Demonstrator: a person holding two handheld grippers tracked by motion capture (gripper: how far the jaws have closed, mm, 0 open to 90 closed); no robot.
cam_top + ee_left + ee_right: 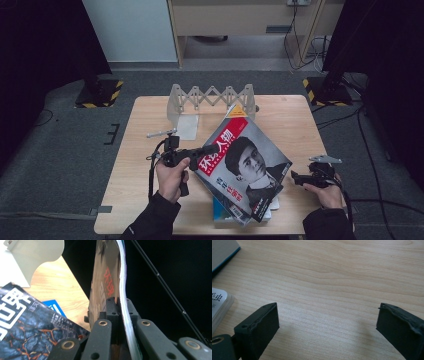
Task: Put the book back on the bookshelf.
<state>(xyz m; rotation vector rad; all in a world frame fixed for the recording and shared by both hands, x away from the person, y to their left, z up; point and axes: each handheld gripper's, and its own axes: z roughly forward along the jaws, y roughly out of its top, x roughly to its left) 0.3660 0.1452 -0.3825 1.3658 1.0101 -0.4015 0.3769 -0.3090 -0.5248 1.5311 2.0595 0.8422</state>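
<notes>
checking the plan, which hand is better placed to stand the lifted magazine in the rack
Left: its tongs are shut on the magazine, lifted near the rack. The right tongs sit open and empty on the table.

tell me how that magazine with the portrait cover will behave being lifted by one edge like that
Probably floppy: in the left gripper view the magazine curves above the left gripper, which is shut on its edge. Its glossy cover looks slick, so it may slip. It seems thin and light, likely sagging towards the stack on the table.
</notes>
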